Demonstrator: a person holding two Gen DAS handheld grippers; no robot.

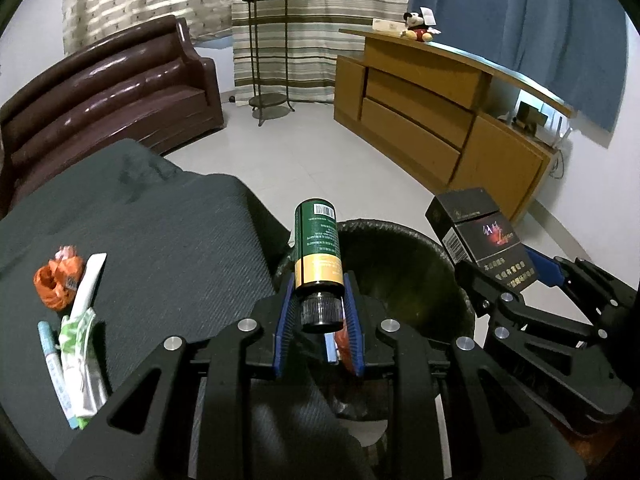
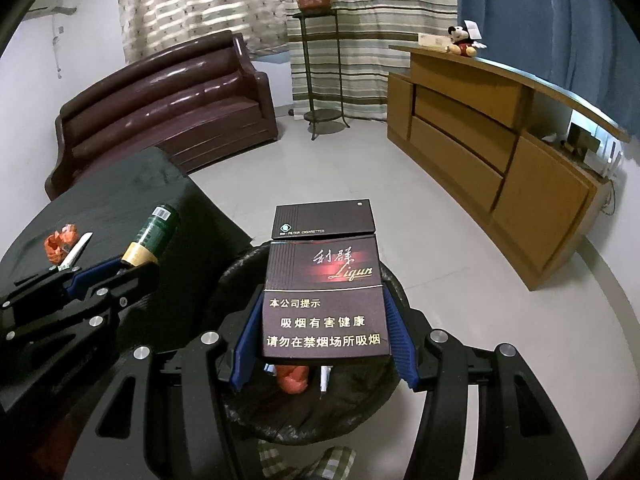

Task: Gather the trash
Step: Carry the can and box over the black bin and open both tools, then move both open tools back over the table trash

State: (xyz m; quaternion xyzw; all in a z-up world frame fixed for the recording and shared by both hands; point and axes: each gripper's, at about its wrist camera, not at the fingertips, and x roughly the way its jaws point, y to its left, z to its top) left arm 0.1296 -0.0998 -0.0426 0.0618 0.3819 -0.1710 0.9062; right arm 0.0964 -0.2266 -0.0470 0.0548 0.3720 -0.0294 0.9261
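My left gripper (image 1: pixel 319 308) is shut on a green and gold bottle (image 1: pixel 318 248) with a black cap, held over the near rim of a black-lined trash bin (image 1: pixel 400 240). My right gripper (image 2: pixel 324 344) is shut on a dark cigarette pack (image 2: pixel 324 292), held above the same bin (image 2: pixel 236 276); the pack also shows in the left wrist view (image 1: pixel 480 240). An orange wrapper (image 2: pixel 294 378) lies inside the bin. On the dark tablecloth (image 1: pixel 168 232) lie an orange crumpled bag (image 1: pixel 56 280), a white tube (image 1: pixel 90 280), a green-white wrapper (image 1: pixel 80 360) and a pen (image 1: pixel 56 372).
A brown leather sofa (image 1: pixel 108 96) stands behind the table. A metal plant stand (image 1: pixel 268 52) with a potted plant stands by the curtains. A wooden cabinet (image 1: pixel 440 120) with a Mickey toy (image 1: pixel 418 26) runs along the right wall. Pale floor tiles (image 1: pixel 300 160) lie between them.
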